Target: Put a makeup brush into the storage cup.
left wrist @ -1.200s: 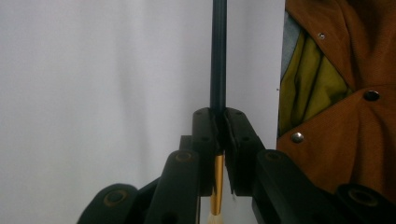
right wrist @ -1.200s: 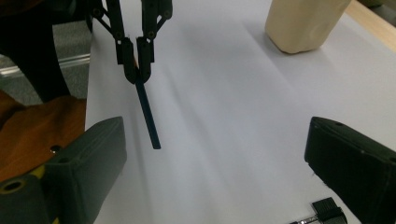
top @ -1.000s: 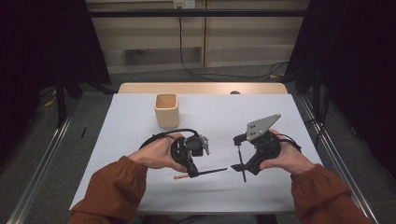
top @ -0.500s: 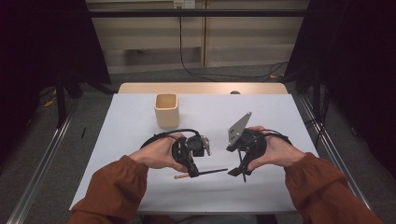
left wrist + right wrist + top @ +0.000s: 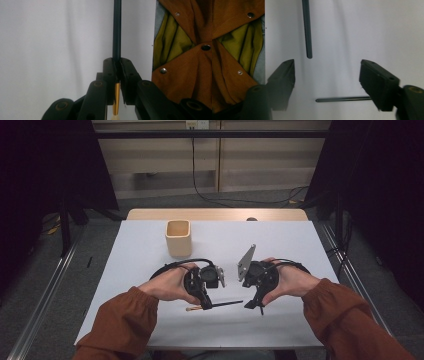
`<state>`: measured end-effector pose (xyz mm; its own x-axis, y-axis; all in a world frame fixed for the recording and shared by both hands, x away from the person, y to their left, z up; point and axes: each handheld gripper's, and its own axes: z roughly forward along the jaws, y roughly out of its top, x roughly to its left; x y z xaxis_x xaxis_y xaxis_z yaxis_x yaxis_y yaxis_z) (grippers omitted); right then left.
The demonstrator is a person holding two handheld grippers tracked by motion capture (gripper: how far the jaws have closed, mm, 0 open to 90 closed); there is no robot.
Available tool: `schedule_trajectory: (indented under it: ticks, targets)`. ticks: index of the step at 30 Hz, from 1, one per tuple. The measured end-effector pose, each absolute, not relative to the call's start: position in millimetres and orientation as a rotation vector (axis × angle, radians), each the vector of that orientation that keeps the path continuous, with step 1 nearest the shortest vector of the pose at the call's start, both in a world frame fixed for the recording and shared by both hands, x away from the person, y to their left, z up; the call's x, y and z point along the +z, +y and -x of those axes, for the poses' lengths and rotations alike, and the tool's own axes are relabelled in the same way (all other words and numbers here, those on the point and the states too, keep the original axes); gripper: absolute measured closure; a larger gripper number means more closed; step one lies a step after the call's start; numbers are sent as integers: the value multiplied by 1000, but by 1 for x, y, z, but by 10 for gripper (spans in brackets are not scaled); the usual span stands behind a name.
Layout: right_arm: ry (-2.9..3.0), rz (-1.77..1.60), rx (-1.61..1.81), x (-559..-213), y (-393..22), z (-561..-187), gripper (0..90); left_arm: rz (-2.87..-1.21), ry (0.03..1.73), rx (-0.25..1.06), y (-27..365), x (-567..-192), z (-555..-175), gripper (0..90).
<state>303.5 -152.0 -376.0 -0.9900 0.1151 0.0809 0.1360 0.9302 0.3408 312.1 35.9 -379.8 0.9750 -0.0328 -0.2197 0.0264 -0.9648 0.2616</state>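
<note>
Left tool [image 5: 206, 301] clamping brush [image 5: 220, 304], white table [image 5: 280, 245]

no readable text, labels, brands or numbers on anything

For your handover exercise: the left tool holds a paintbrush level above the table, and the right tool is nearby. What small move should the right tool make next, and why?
Probably ease the right tool forward until the paintbrush handle's free end sits between its jaws. The left tool grips the brush near the gold ferrule; the right tool's jaws, though just closing, hold nothing, and the handle tip lies just ahead.
</note>
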Motion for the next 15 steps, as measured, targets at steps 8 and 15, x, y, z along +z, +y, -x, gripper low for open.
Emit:
schedule_trajectory:
  ticks: [8,15]
  targets:
    - [-2988,178,-549,-379,-146,-304,538,-2854,4,-325,37,-380,-314,835]
    - [-2972,164,-551,-381,-142,-305,600,-2853,2,-323,36,-380,-314,836]
